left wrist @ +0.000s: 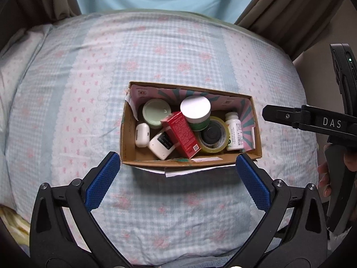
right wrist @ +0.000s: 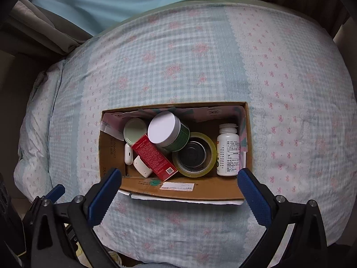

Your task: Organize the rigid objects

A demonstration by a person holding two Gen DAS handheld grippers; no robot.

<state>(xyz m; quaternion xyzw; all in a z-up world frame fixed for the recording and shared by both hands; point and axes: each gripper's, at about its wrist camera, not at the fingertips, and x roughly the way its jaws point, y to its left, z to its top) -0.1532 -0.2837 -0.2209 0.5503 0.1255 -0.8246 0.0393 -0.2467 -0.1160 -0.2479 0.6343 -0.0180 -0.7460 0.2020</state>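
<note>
both grippers hang above the near edge of the cardboard box [left wrist: 189, 164], each with its 2 blue-padded fingers spread wide and nothing between them: the left gripper [left wrist: 178, 167] and the right gripper [right wrist: 179, 182] are released and empty. the box sits on a bed [left wrist: 156, 67] covered in soft checked and flowered cloth, and every loose thing in view is already inside it, so the job looks close to done or about to be reversed; i cannot tell which.

if the next move is a pick, the top-lying things are the sensible start. the red carton [left wrist: 181, 134] lies tilted across the middle, resting on the small white device [left wrist: 161, 144] and against the green jar with the white lid [right wrist: 168, 131]. its flat card faces suit the ribbed pads, but it would crush if squeezed hard, so a light closing across its narrow sides is best. the jar looks like hard plastic, round and smooth, likely to slip unless gripped at the lid rim.

the tape roll [right wrist: 196, 155] lies flat with a dark round thing in its core. the white bottle [right wrist: 228, 150] stands upright by the right wall. the white earbud case [left wrist: 142, 135] is glossy and rounded, and the pale green tin [left wrist: 156, 112] sits behind it. the mattress gives, so pressing down on the box would tip it.
</note>
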